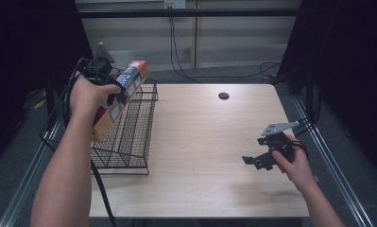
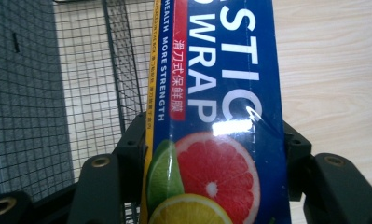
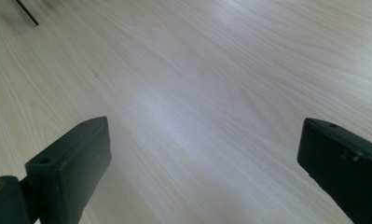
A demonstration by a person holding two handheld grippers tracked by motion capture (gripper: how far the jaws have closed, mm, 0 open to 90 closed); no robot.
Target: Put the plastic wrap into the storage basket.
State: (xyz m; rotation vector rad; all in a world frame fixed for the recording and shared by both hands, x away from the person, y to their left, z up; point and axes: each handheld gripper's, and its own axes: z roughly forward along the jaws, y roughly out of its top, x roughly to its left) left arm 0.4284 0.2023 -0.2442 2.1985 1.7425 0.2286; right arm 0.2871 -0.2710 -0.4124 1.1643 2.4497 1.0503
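- A long box of plastic wrap (image 1: 119, 100) is held clamped across its width by the left hand-held gripper (image 1: 111, 84); in the left gripper view the black jaws are seen pressed against both sides of the box (image 2: 221, 116).
- The box is carried tilted in the air over the left part of a black wire basket (image 1: 132, 127), its far end raised above the basket's back rim and its near end lower, toward the left wall.
- The step in hand is judged to be the carrying of the box at the basket; whether it is being put in or taken out cannot be told from the pictures.
- If it is to be laid in, the box would need to be levelled and turned along the basket's length, so that neither end catches on the wire rim, and lowered before the jaws are let apart.
- The right hand-held gripper (image 1: 261, 160) is held low over the bare right part of the counter (image 1: 205, 142), its jaws wide apart with nothing between them, as seen in the right gripper view (image 3: 197, 172).
- The basket stands at the counter's left edge, so little room is left on that side; a metal rail runs just beyond it.
- Ample open room is offered by the middle and right of the counter, well apart from the basket.
- A small dark round hole (image 1: 223, 96) is seen near the counter's far edge, away from both hands.
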